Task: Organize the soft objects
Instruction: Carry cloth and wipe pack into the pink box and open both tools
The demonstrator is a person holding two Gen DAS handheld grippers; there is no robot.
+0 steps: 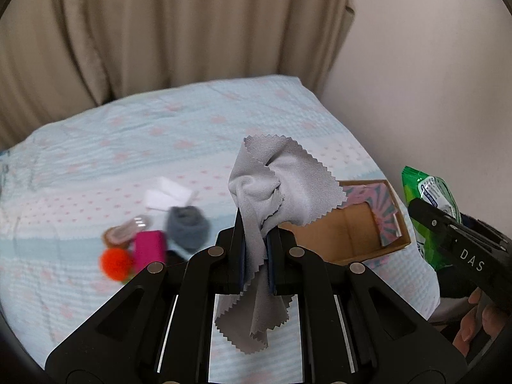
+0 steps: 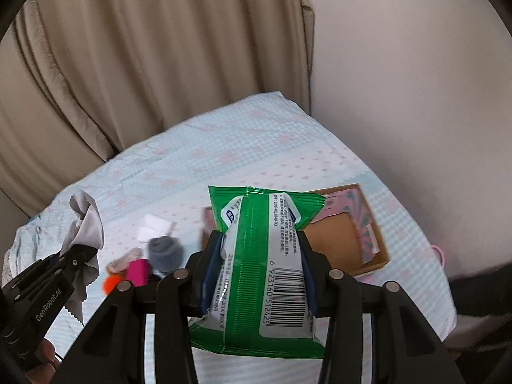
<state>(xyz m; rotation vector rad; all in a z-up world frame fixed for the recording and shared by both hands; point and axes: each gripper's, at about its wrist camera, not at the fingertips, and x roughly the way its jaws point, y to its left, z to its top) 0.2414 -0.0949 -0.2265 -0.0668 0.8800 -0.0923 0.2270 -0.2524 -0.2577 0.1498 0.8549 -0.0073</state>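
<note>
My left gripper (image 1: 256,224) is shut on a grey zigzag-edged cloth (image 1: 281,179) and holds it up above the bed; the cloth also shows in the right wrist view (image 2: 86,224). My right gripper (image 2: 260,240) is shut on a green wet-wipe pack (image 2: 265,265), held above the bed near an open cardboard box (image 2: 339,243). The pack (image 1: 428,198) and box (image 1: 348,233) also show at the right of the left wrist view. A pile lies on the bed: grey rolled sock (image 1: 187,227), pink roll (image 1: 148,249), orange pom-pom (image 1: 115,262), white pads (image 1: 169,193).
The bed has a pale blue sheet with pink dots (image 1: 128,147). Beige curtains (image 1: 160,32) hang behind it and a wall (image 1: 432,80) stands to the right. The box holds a pink patterned item (image 1: 384,204). A tan hair clip (image 1: 123,232) lies by the pile.
</note>
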